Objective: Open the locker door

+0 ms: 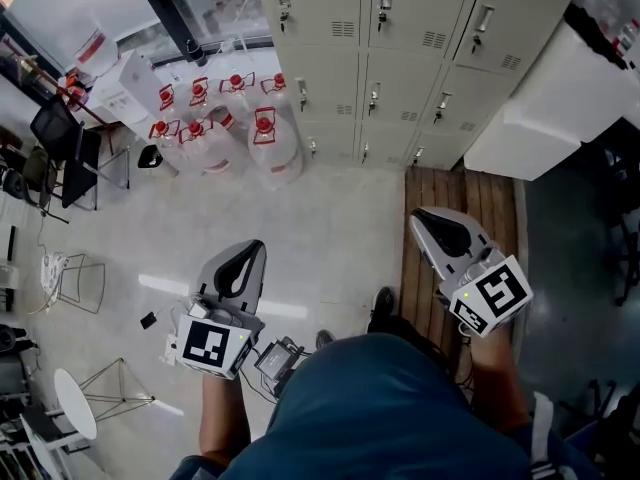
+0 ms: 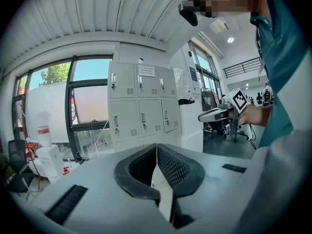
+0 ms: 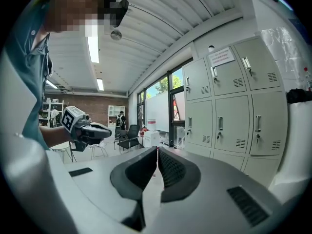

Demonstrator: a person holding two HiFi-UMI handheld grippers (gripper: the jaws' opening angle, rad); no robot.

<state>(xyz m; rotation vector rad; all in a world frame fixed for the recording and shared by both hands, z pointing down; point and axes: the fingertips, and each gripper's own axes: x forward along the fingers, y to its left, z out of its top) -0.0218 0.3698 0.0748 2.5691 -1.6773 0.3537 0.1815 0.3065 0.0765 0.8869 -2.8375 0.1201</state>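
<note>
The bank of beige metal lockers (image 1: 400, 58) stands at twelve to one o'clock from me in the head view. It has three columns of doors, each with a small upright handle and a vent. Every door I can see is flush and closed, so nothing of the job is done yet. The task does not say which door is meant, and I cannot tell from here.

Both tools are well apart from the lockers, down near my body. The left gripper (image 1: 245, 263) sits at about seven o'clock over the pale floor and points up toward the lockers. In its own view its black ribbed pads (image 2: 170, 167) meet along a single seam with nothing between them. The right gripper (image 1: 432, 226) is at about four o'clock above the brown wooden plank platform (image 1: 460, 203) that runs up to the locker base. Its jaws are likewise pressed together and empty.

Further out, a cluster of clear plastic water jugs with red caps (image 1: 275, 143) stands at eleven o'clock, just beside the lockers' left end. A large white boxy unit (image 1: 555, 103) flanks them at two o'clock.

As I judge it, everything remains: close the distance, part one pair of jaws, take a handle, and swing the door out.
</note>
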